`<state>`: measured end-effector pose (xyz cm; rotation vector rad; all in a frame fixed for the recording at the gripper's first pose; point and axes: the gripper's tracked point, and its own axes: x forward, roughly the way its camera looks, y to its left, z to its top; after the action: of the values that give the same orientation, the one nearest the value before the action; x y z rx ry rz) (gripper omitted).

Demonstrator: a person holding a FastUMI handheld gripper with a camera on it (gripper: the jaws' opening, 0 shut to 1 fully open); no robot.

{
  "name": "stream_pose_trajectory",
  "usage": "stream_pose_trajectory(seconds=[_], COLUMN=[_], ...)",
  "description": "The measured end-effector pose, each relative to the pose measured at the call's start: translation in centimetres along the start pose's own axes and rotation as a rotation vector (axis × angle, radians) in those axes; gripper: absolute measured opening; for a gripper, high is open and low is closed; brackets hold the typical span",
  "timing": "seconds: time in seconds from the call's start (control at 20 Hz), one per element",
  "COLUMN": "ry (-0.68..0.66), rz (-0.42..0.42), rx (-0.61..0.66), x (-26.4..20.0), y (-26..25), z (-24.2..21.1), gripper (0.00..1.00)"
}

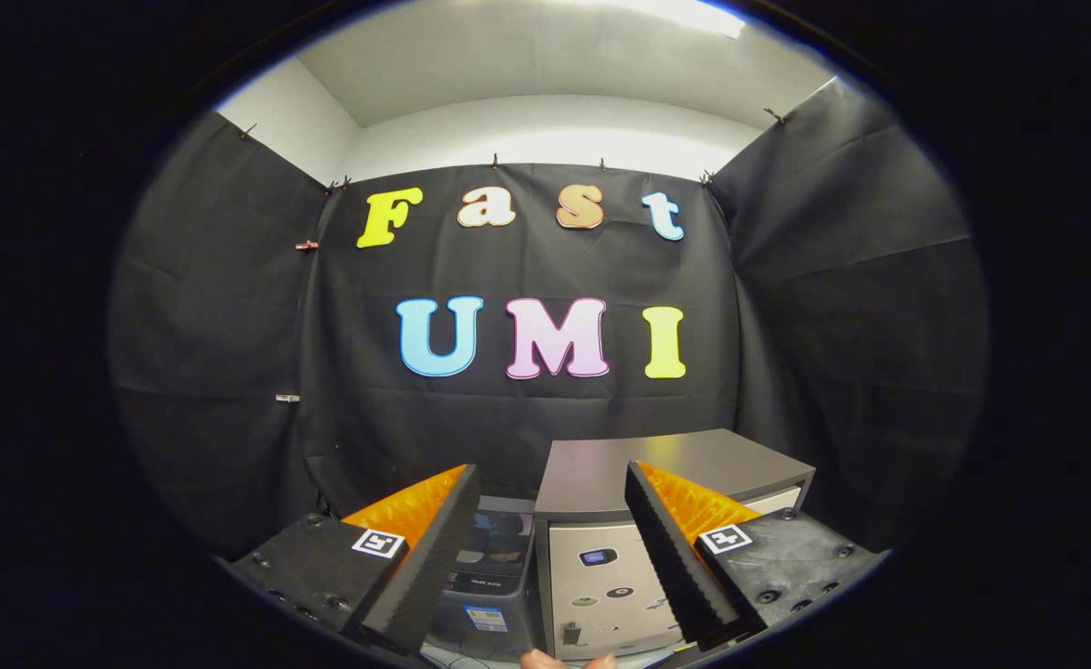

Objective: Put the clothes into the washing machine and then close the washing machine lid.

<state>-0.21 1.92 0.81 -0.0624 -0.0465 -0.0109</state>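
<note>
tongs [545, 557] spread, gap free | washing machine [657, 520] ahead blocks | bin [494, 557] beside it

Hand-held gripper [545, 557] level, its 2 fingers [434, 548] spread wide apart, gripping nothing.

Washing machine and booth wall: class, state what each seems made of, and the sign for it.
Washing machine: looks like smooth plastic or painted metal; flat grey lid with a dull sheen, pale front panel. Booth wall: black cloth, matt, creased, hung from clips. The gripper has its fingers open, the machine beyond them.
</note>
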Motion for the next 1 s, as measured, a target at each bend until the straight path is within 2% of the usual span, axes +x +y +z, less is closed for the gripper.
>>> stream_pose_trajectory(seconds=[1.0], ry=[-0.004], rz=[-0.009], rx=[0.016], x=[-0.16], y=[-0.53], z=[0.12], gripper=[0.99])
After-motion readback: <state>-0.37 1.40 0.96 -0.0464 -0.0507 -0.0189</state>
